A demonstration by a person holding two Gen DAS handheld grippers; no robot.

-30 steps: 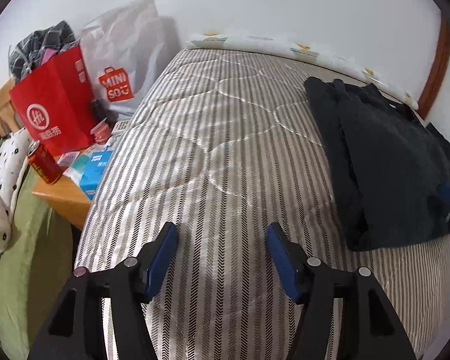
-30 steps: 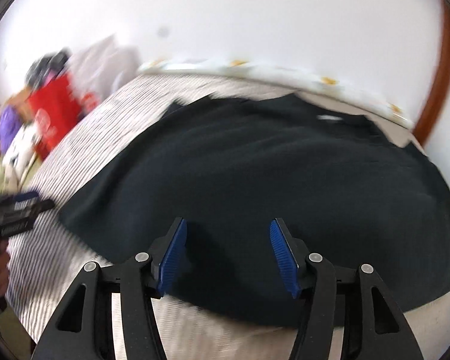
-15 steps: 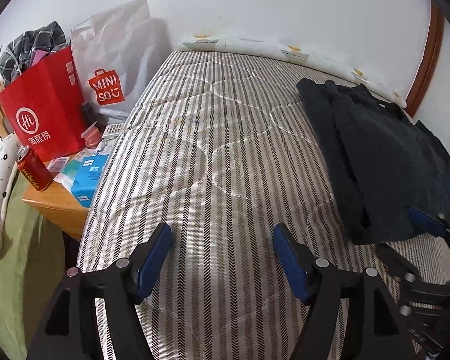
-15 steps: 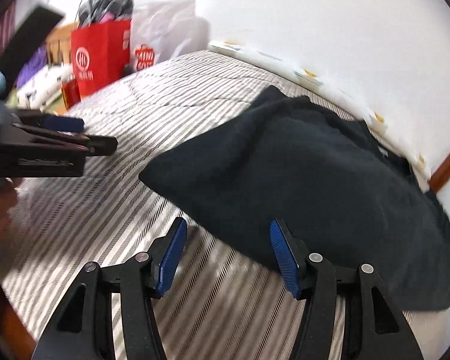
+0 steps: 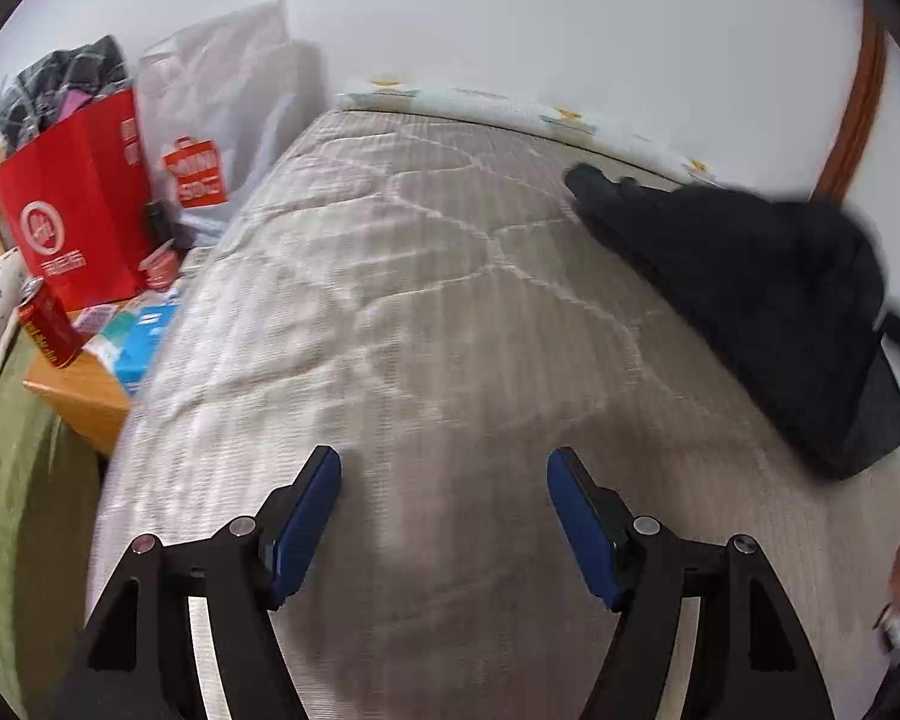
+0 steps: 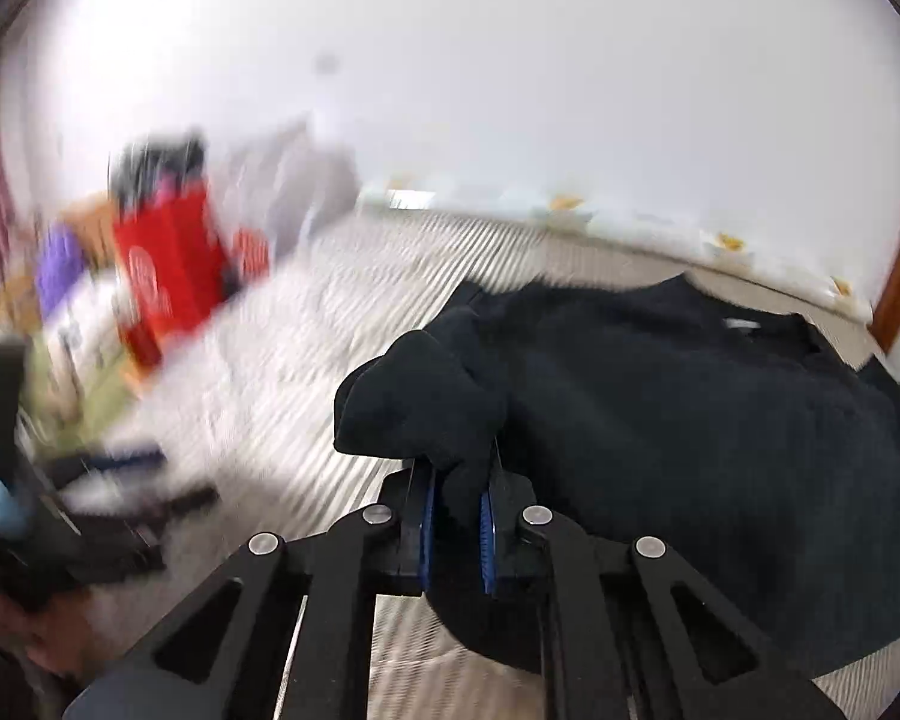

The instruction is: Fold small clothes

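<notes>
The right gripper (image 6: 457, 516) was pressed together on a bunched corner of the black garment (image 6: 690, 450), the cloth pinched between its blue pads (image 6: 427, 525) and lifted into a lump just above the fingertips. From that pinch the rest of the garment spread away to the right and toward the far edge of the mattress (image 6: 306, 360), lying in a broad dark heap – a small white label showed near its far side. The view was smeared with motion, so finer folds could not be made out.

The left gripper (image 5: 444, 516) hung over bare striped mattress (image 5: 426, 312) with its jaws spread wide and nothing between them. From its camera the garment (image 5: 750, 300) lay well apart, off to the right and farther along the bed, with one dark end reaching toward the patterned pillow (image 5: 510, 111) at the wall.

Beside the bed on the left stood a red bag (image 5: 78, 204), a white bag (image 5: 222, 132) behind it, and a red can (image 5: 45, 324) on a wooden stand (image 5: 84, 402) – all clear of both grippers.
</notes>
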